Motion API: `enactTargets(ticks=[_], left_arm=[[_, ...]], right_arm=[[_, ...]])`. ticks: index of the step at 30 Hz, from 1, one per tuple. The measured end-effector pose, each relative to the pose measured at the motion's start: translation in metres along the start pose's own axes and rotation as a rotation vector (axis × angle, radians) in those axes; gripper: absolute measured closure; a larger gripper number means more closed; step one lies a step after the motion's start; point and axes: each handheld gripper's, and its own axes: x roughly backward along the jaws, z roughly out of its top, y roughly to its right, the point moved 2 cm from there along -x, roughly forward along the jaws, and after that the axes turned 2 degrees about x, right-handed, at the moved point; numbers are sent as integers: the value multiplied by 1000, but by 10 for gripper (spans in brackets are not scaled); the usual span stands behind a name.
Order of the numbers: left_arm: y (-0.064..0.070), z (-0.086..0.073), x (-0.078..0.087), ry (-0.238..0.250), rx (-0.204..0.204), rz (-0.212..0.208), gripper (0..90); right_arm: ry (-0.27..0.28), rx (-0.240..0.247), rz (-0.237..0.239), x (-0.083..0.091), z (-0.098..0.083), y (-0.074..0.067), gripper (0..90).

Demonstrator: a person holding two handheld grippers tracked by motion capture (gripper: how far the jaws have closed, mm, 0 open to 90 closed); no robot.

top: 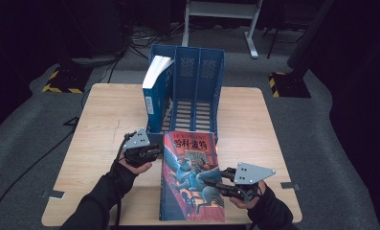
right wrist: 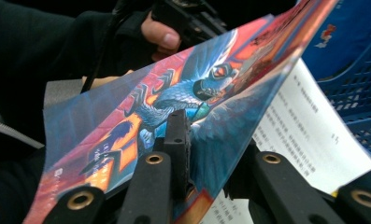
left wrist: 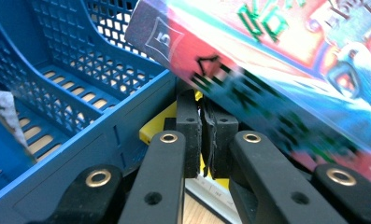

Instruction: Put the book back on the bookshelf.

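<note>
Table: I see a light wooden table [top: 106, 124] with rounded corners, bare apart from the rack and the books.
Room: grey carpet [top: 44, 115] all round, dark at the edges; yellow-and-black hazard tape [top: 58, 81] marks the floor at 10 o'clock and again at 2 o'clock, and the white legs of a stand [top: 251, 33] rise at 1 o'clock behind the table.
File rack: a blue perforated rack [top: 197, 76] with upright dividers stands at the table's 12 o'clock edge.
Blue book: one blue-covered book [top: 154, 91] stands upright in the rack's leftmost slot.
Task book: the picture-covered paperback [top: 192, 177] lies at 6 o'clock of the rack, its far edge just at the rack's mouth, its spine side raised off the table.
Left tool: my left tool [left wrist: 206, 135] sits at 9 o'clock of the book, under its spine; its jaws are pressed together with nothing that I can see between the pads.
Right tool: my right tool [right wrist: 206, 154] is at 3 o'clock of the book, its jaws clamped on the front cover, which is lifted so the printed page [right wrist: 309, 130] beneath shows.
Hands: dark sleeves [top: 96, 201] come in from 6 o'clock.
</note>
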Motion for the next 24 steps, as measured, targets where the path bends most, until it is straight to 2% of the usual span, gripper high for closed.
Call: enactTargets(ticks=[2, 4, 14, 17, 19, 22, 24], left_arm=[[0, 0, 1, -2, -3, 2, 864], [0, 3, 2, -2, -7, 4, 871], [1, 13, 5, 12, -20, -26, 895], [3, 17, 7, 41, -12, -39, 896], [4, 23, 10, 58, -17, -42, 897], [5, 33, 13, 67, -41, -35, 896], [7, 40, 15, 79, -50, -37, 896]], right_arm=[[-12, 25, -22, -1, 2, -4, 765], [-18, 27, -35, -2, 3, -5, 766], [-13, 21, -24, -1, 3, -6, 764], [-11, 23, -16, -2, 2, -6, 764], [-21, 24, -37, -3, 1, -6, 779], [-1, 16, -47, -2, 3, -4, 792], [-1, 24, -77, -2, 4, -3, 802]])
